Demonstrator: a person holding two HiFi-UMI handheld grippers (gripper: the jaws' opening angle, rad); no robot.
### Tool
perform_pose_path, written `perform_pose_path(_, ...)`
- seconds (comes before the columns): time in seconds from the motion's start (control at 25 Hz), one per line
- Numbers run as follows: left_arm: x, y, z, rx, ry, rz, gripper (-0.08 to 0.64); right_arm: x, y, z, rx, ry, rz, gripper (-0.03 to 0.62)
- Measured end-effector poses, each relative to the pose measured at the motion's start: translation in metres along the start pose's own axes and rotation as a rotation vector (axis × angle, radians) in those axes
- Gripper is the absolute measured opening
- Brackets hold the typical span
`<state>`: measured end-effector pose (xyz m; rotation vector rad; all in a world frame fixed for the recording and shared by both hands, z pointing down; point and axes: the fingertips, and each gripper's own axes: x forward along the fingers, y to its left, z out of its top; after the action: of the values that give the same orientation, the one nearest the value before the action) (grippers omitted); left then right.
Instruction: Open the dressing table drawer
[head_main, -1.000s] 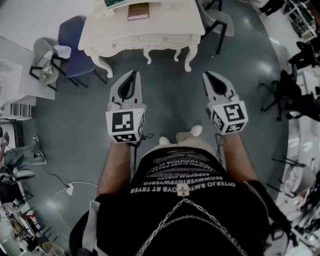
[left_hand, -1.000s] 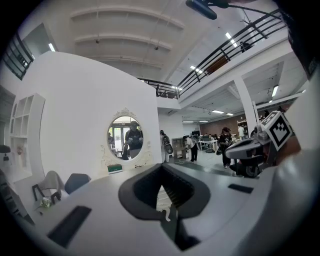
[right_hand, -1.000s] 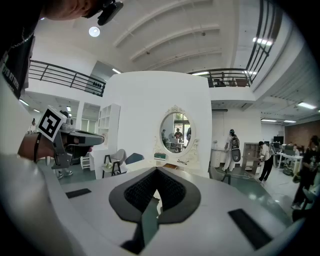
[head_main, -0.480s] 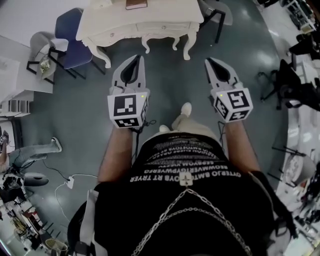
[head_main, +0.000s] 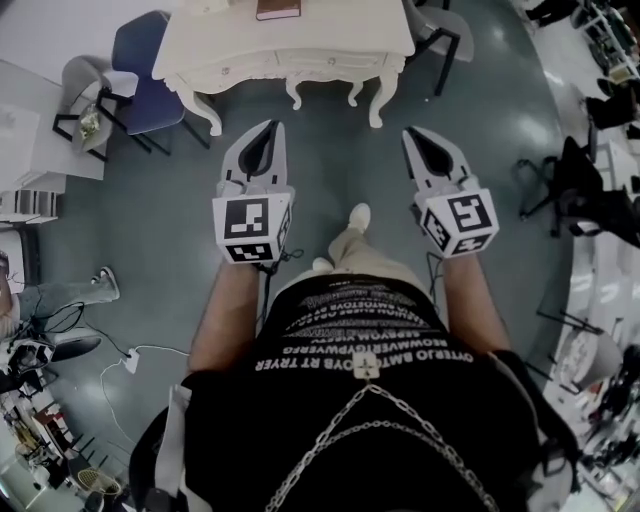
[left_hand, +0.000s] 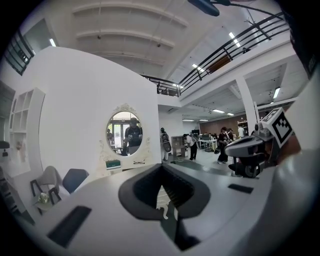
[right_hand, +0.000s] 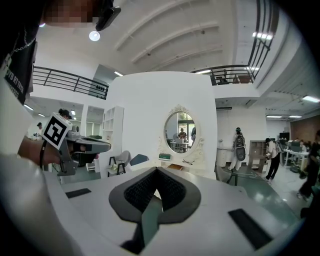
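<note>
Head view, lower half: black printed T-shirt (head_main: 360, 350) with a metal chain (head_main: 345, 425) across it, bare forearms reaching up-frame. Mid-frame, left of centre: left gripper (head_main: 270, 128), clenched tip to tip on nothing, black-and-white marker cube (head_main: 250, 228) at its rear. Mid-frame, right of centre: right gripper (head_main: 410, 135), likewise clenched and empty, set apart from the left one. Between the two and slightly lower: pale shoe (head_main: 358, 215) on grey-green floor (head_main: 180, 250). Upper centre, well apart from both grippers' tips: cream dressing table (head_main: 300, 40) on curved legs; drawer (head_main: 330, 66) in its front edge, flush with the frame and closed, touched by neither gripper. At the top edge, on the tabletop: brown book (head_main: 277, 9). Upper left, beside the table: blue chair (head_main: 140, 60) and grey chair (head_main: 88, 85). Gripper views, centre, beyond the closed jaws: oval mirror (left_hand: 124, 132) with an ornate frame, mounted on a white wall above the table.
</note>
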<state>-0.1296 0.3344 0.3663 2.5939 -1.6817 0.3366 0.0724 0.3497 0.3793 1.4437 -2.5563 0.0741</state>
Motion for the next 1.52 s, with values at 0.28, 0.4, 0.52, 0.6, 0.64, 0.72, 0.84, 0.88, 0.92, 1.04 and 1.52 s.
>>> perform_pose_path(0.28, 0.052, 0.001, 0.014, 0.03, 0.001, -0.008, 0.003, 0.034, -0.044, 0.001, 0.032, -0.011, 0.011, 0.002)
perform_pose_path(0.4, 0.075, 0.001, 0.016, 0.03, 0.012, -0.012, 0.003, 0.048, -0.066, 0.001, 0.039, -0.006, 0.008, 0.002)
perform_pose_path(0.52, 0.098, 0.002, 0.016, 0.019, 0.027, -0.015, 0.003, 0.065, -0.085, 0.0, 0.043, 0.004, 0.016, 0.002)
perform_pose_path(0.6, 0.114, 0.004, 0.017, 0.01, 0.035, -0.016, 0.003, 0.076, -0.096, -0.002, 0.05, 0.016, 0.021, 0.002)
perform_pose_path(0.64, 0.121, 0.005, 0.018, 0.008, 0.035, -0.015, 0.003, 0.081, -0.101, -0.002, 0.049, 0.019, 0.025, 0.003)
perform_pose_path(0.72, 0.136, 0.007, 0.023, 0.008, 0.029, -0.012, 0.003, 0.092, -0.11, 0.001, 0.041, 0.016, 0.032, 0.002)
perform_pose_path(0.84, 0.157, 0.012, 0.032, 0.002, 0.011, -0.002, 0.003, 0.107, -0.123, 0.007, 0.025, 0.015, 0.044, 0.002)
perform_pose_path(0.88, 0.164, 0.014, 0.034, -0.001, 0.007, 0.003, 0.003, 0.111, -0.128, 0.008, 0.02, 0.016, 0.048, 0.003)
perform_pose_path(0.92, 0.17, 0.016, 0.036, -0.004, 0.004, 0.008, 0.003, 0.115, -0.132, 0.009, 0.017, 0.017, 0.052, 0.002)
perform_pose_path(1.04, 0.188, 0.017, 0.043, -0.006, 0.001, 0.015, 0.003, 0.124, -0.148, 0.013, 0.01, 0.02, 0.06, 0.002)
perform_pose_path(1.52, 0.244, 0.013, 0.068, 0.009, -0.006, 0.06, 0.003, 0.166, -0.207, 0.034, -0.01, -0.013, 0.113, 0.002)
